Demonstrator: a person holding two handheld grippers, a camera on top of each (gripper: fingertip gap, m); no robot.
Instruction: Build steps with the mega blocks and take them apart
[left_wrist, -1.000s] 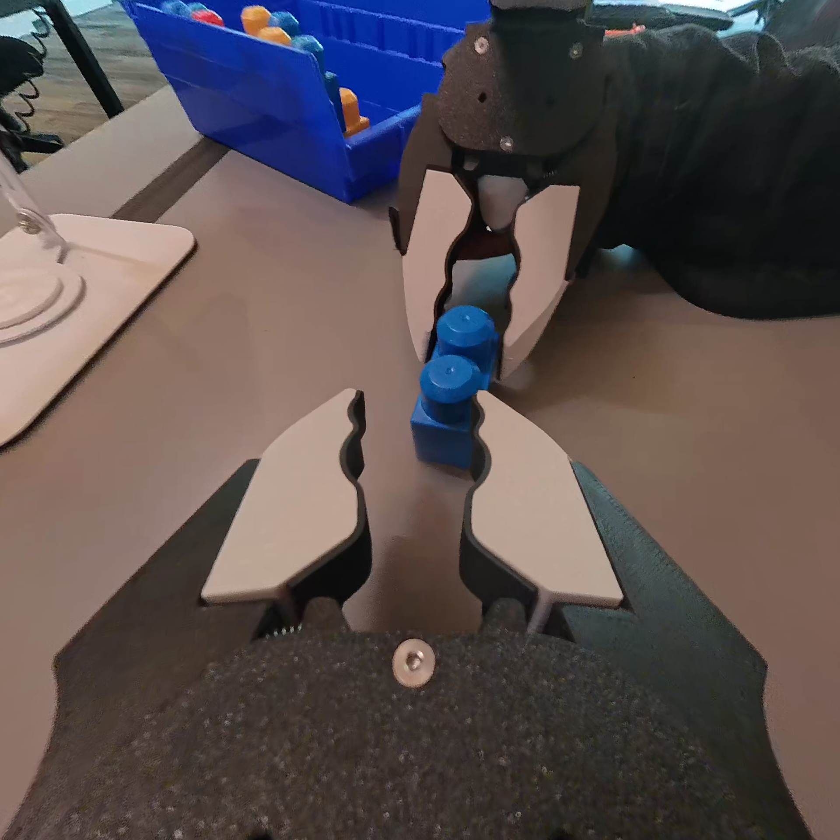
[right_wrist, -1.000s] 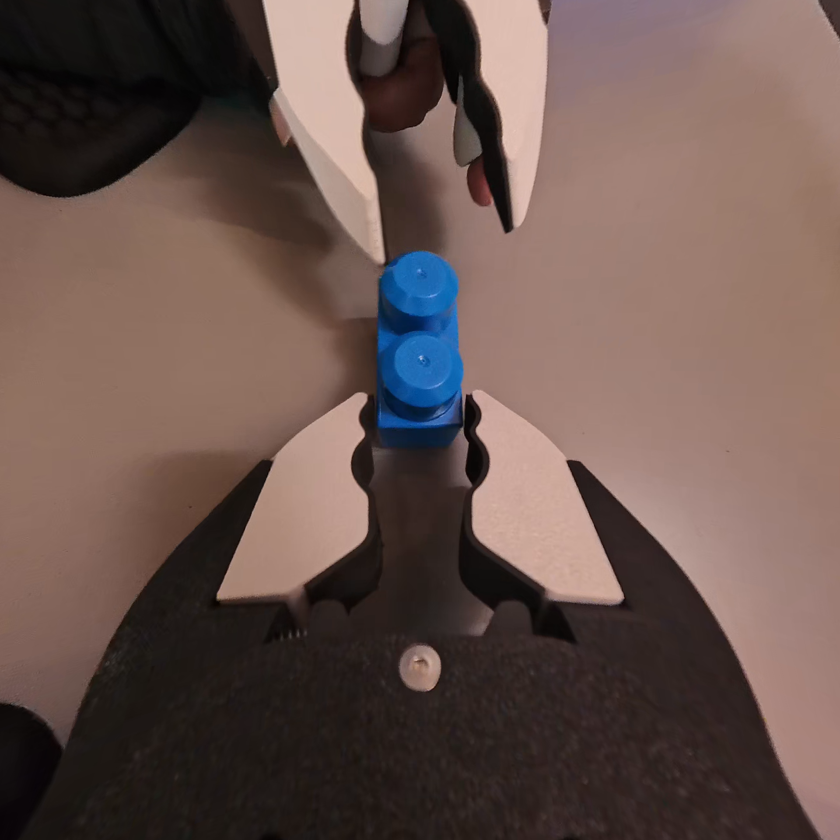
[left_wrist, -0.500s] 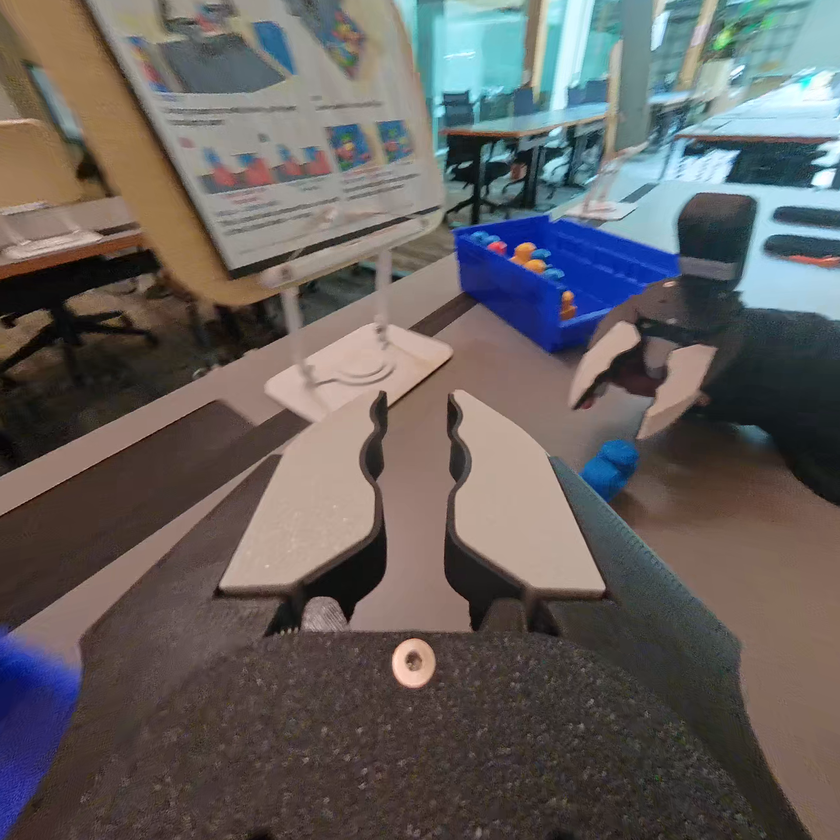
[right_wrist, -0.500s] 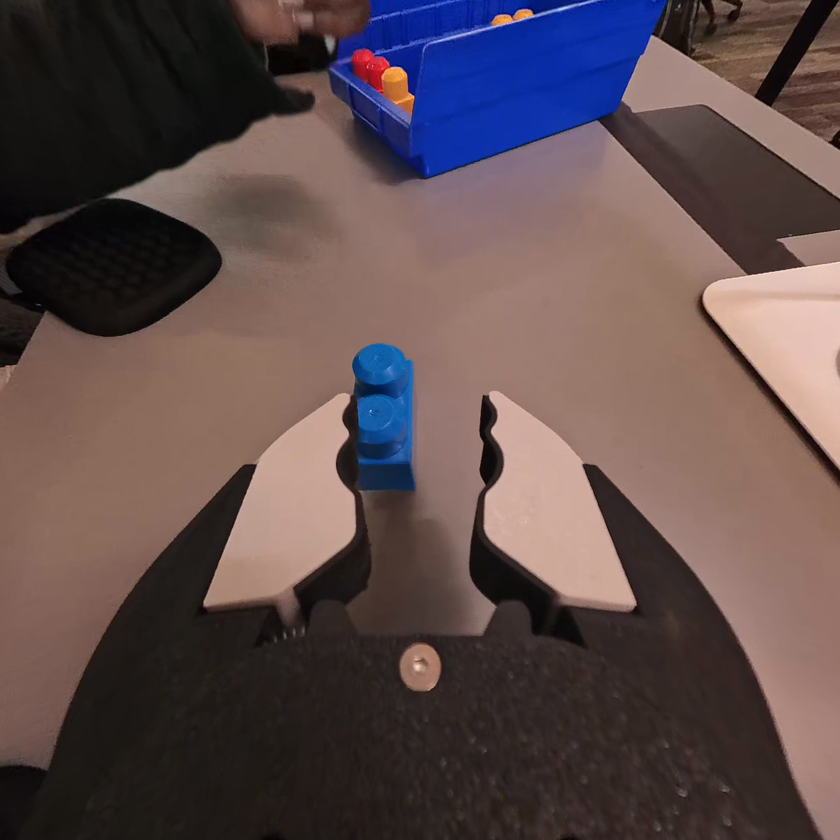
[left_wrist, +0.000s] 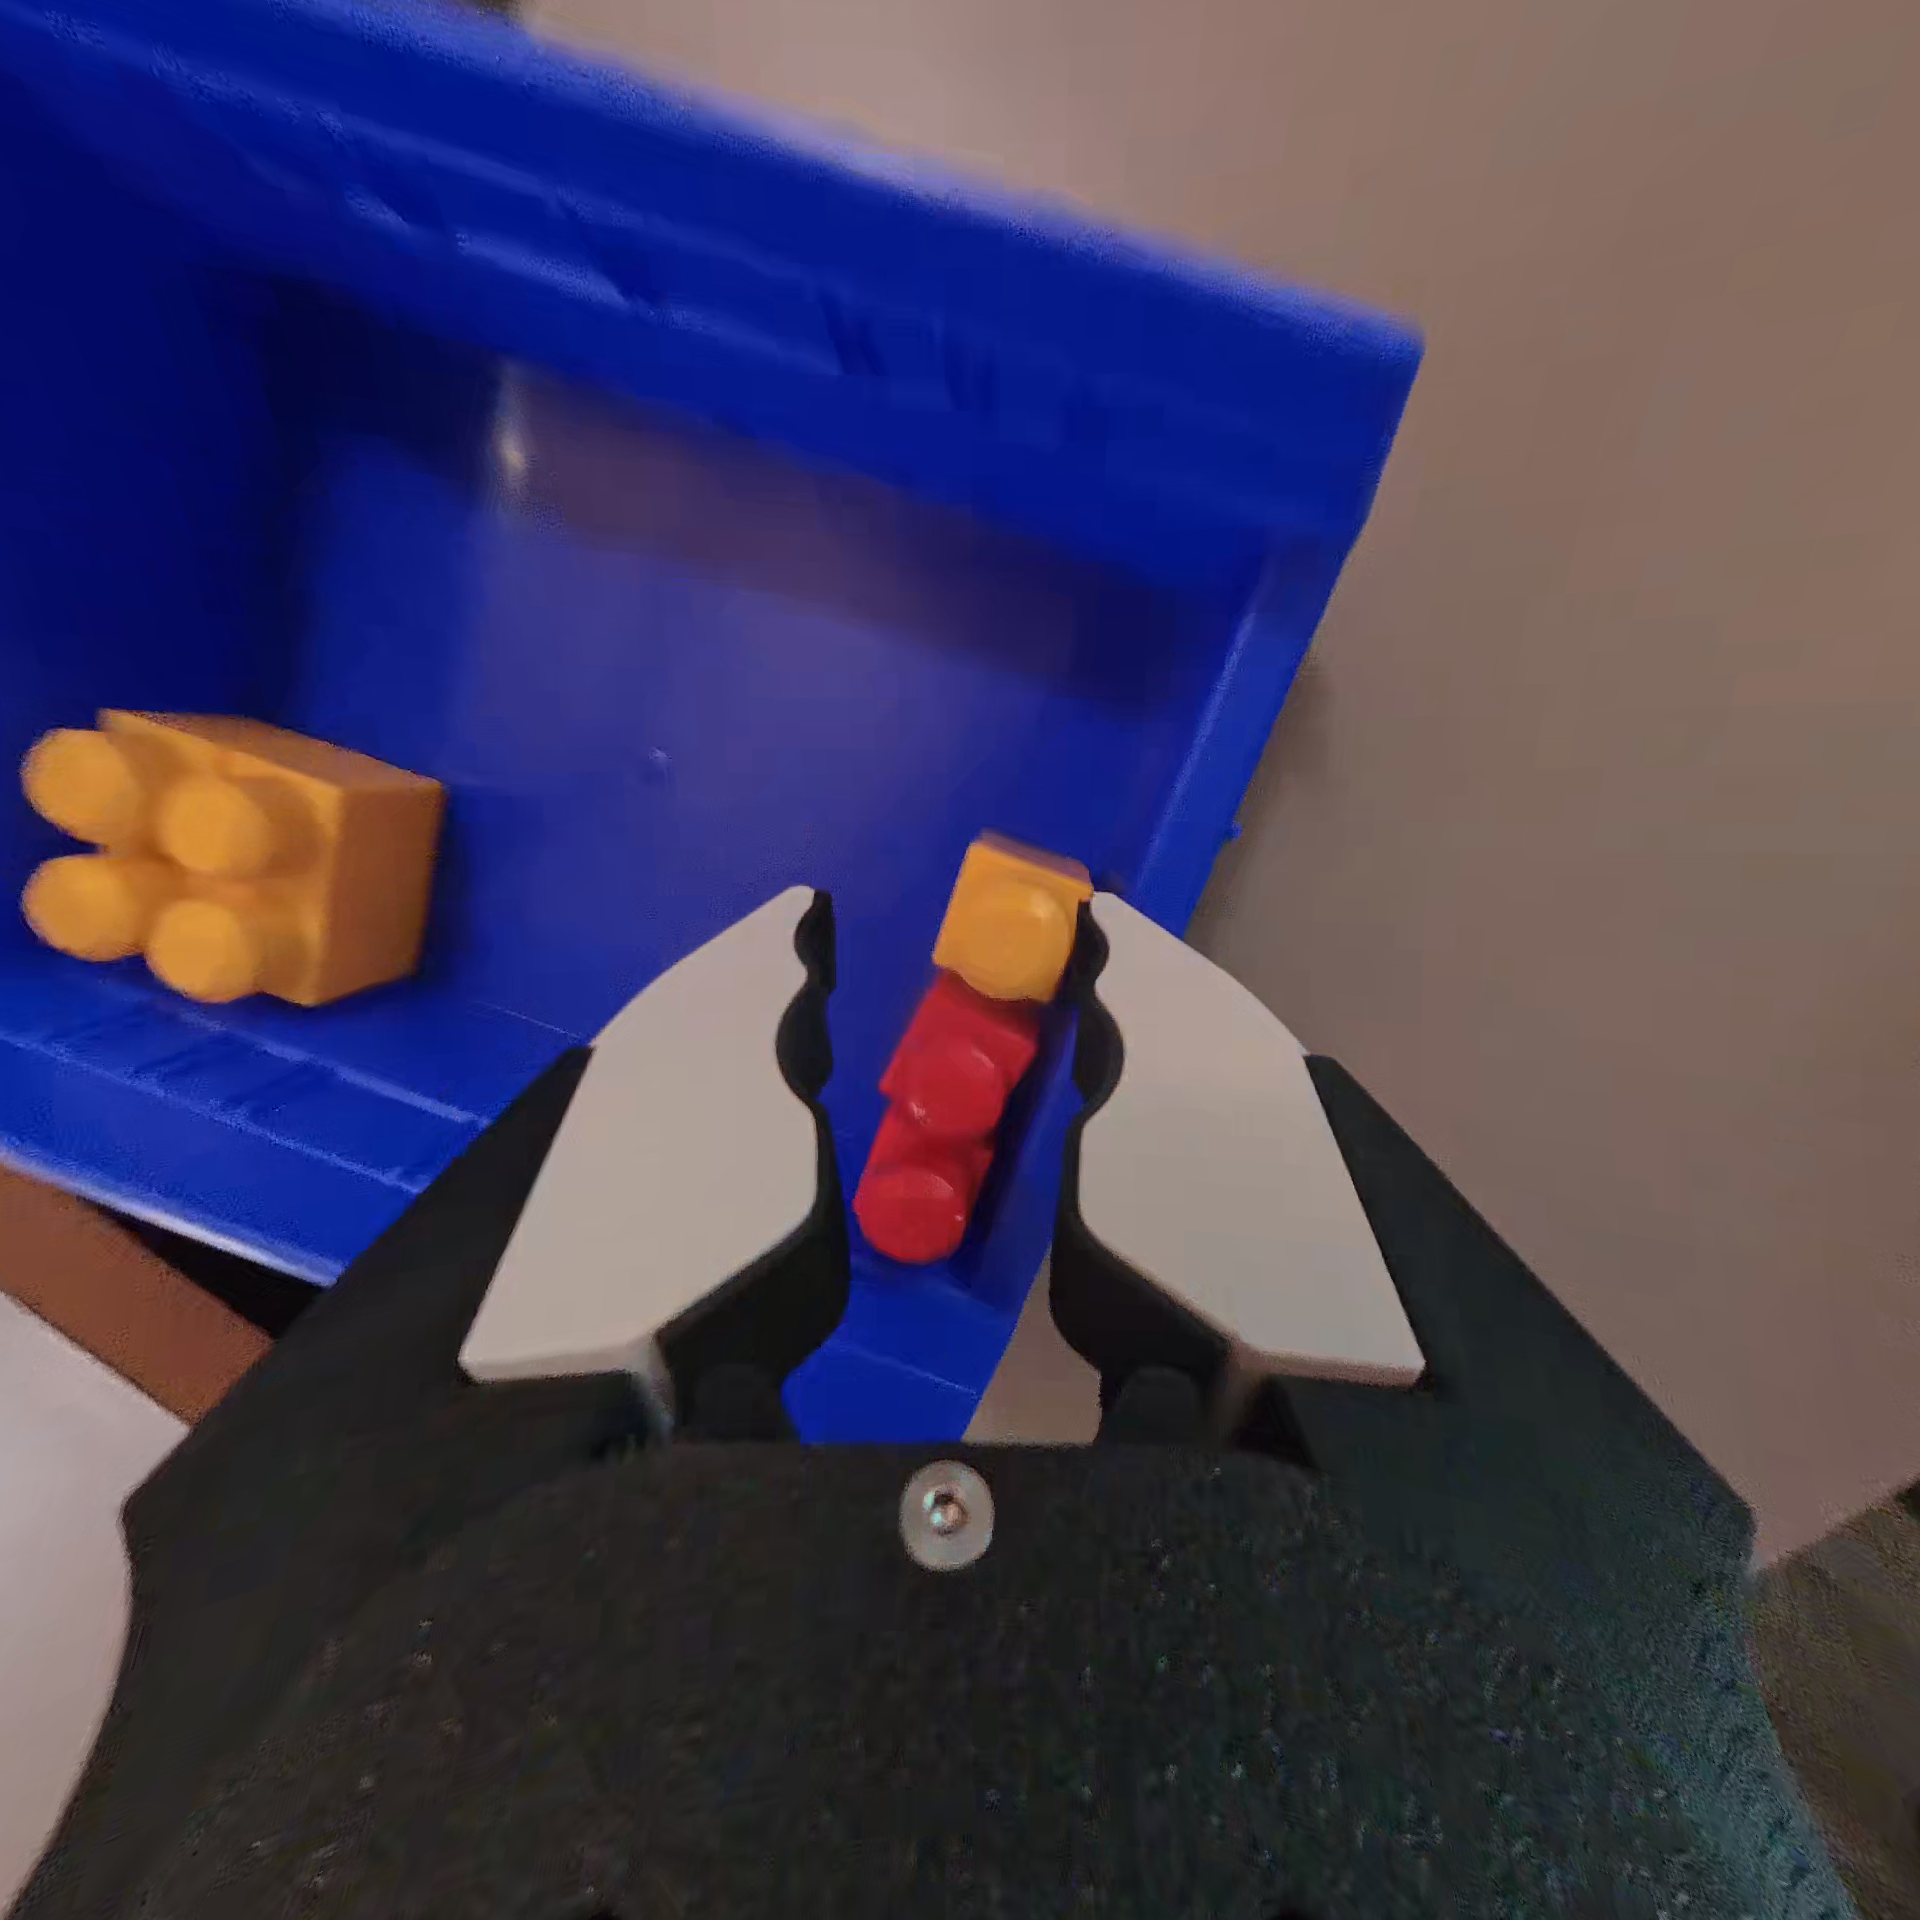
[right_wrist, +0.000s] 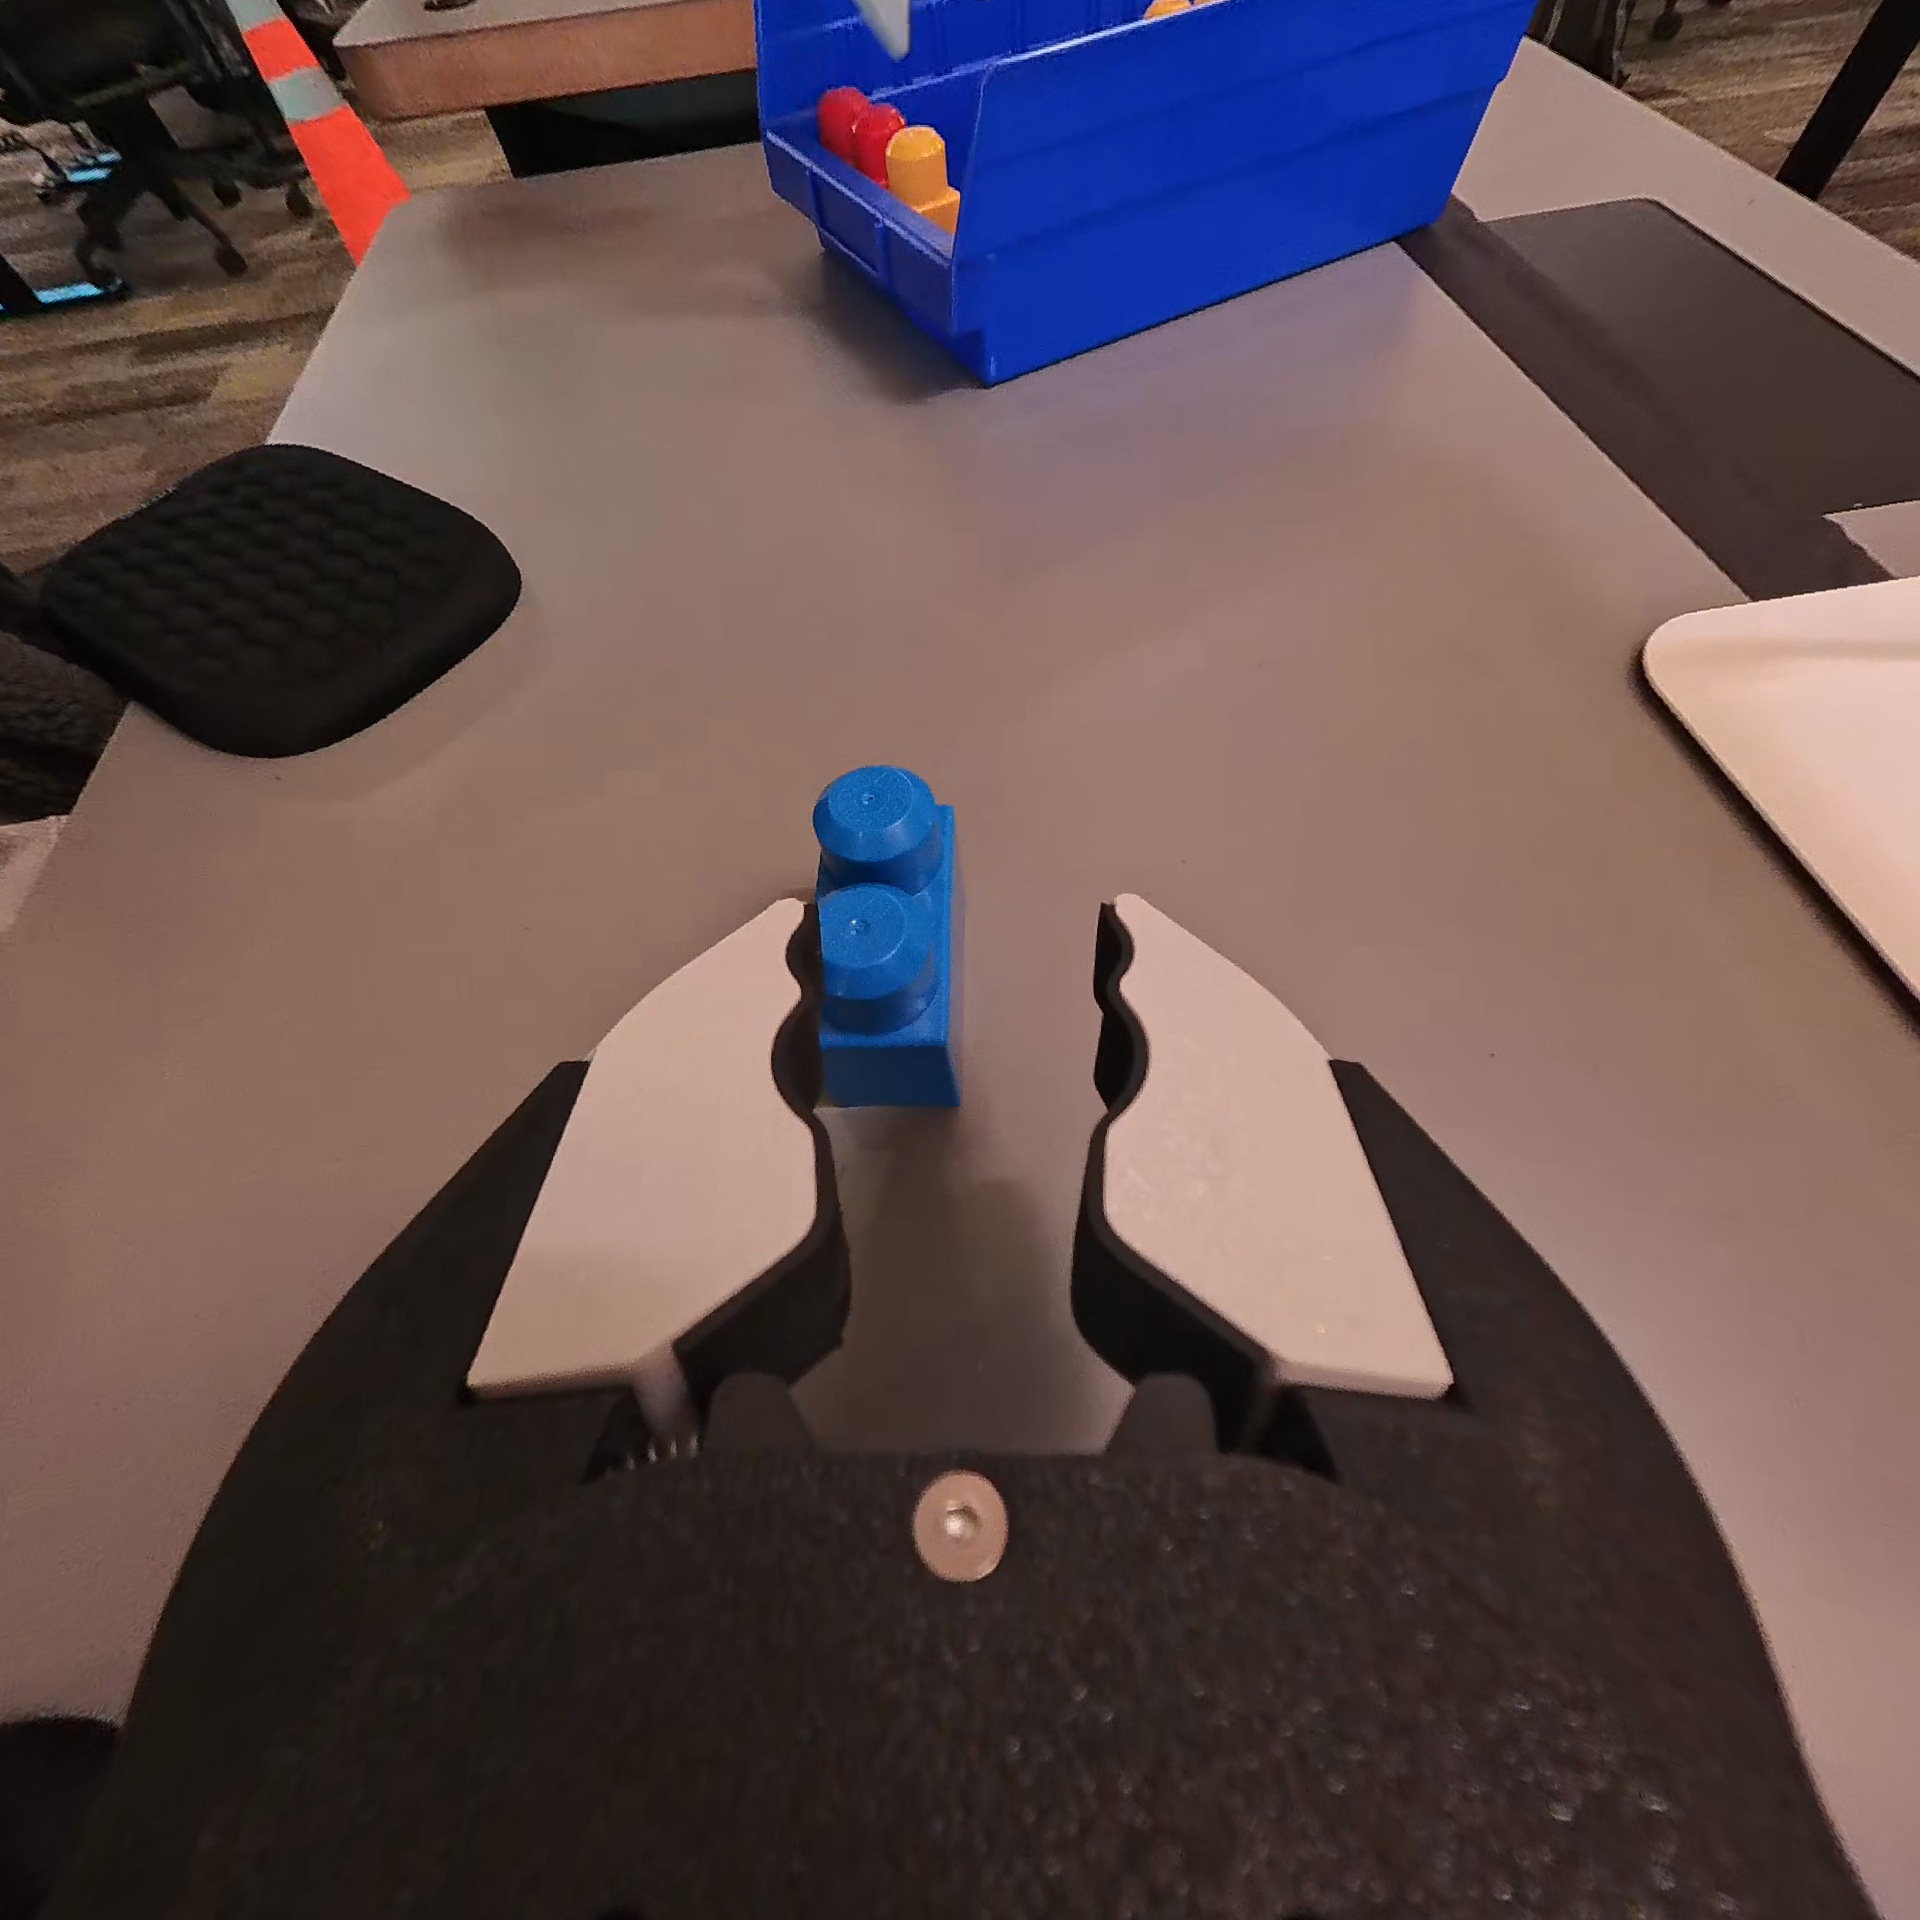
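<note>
In the left wrist view my left gripper (left_wrist: 951, 909) hangs open over the near corner of the blue bin (left_wrist: 727, 364). A red two-stud block (left_wrist: 951, 1117) and a small orange block (left_wrist: 1008, 930) lie in that corner, seen between my fingers. A larger orange four-stud block (left_wrist: 223, 852) lies at the bin's left. In the right wrist view my right gripper (right_wrist: 951, 914) is open. A blue two-stud block (right_wrist: 894, 945) stands on the grey table (right_wrist: 1143, 623) beside my left finger (right_wrist: 675, 1132), not gripped.
In the right wrist view the blue bin (right_wrist: 1195, 197) stands at the table's far side with the red and orange blocks (right_wrist: 883, 145) in its front lip. A black padded rest (right_wrist: 281, 592) lies at left. A white base plate (right_wrist: 1808, 748) lies at right. Some 40 centimeters of space lies between my two pairs of fingers. My left tips are about 40 centimeters from the white base plate (right_wrist: 1808, 748), my right tips only 25 centimeters.
My left gripper has swung from the blue block to above the bin and opened wider. My right gripper has let go of the blue block, opened and drawn back slightly.
</note>
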